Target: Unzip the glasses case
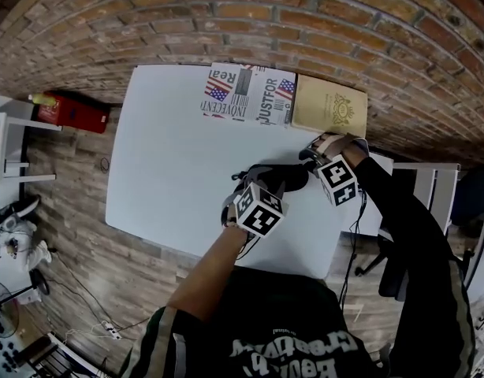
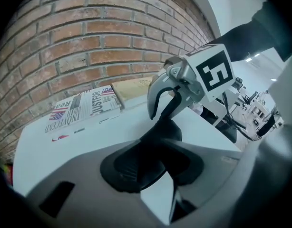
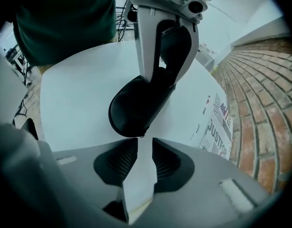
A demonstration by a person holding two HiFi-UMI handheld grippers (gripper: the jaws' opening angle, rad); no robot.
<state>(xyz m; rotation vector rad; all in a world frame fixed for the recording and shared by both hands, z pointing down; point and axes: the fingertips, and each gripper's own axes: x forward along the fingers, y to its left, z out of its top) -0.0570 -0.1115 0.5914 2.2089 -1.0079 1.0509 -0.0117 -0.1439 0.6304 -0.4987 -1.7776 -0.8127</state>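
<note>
A black glasses case (image 1: 283, 178) lies on the white table (image 1: 171, 156) near its front right corner. My left gripper (image 1: 254, 183) clamps the case's left end; in the left gripper view the dark case (image 2: 146, 153) fills the space between the pads. My right gripper (image 1: 311, 162) points steeply down at the case's other end. In the right gripper view the case (image 3: 139, 106) ends just ahead of my right gripper (image 3: 141, 151). Its jaws stand a little apart with bare table showing between them. A tiny zip pull (image 3: 142, 136) hangs at the case's near tip.
A folded newspaper (image 1: 246, 93) and a tan book (image 1: 330, 107) lie along the table's far edge by the brick wall (image 1: 226, 22). A red box (image 1: 72, 110) sits on the floor to the left. A white side table (image 1: 384, 203) stands to the right.
</note>
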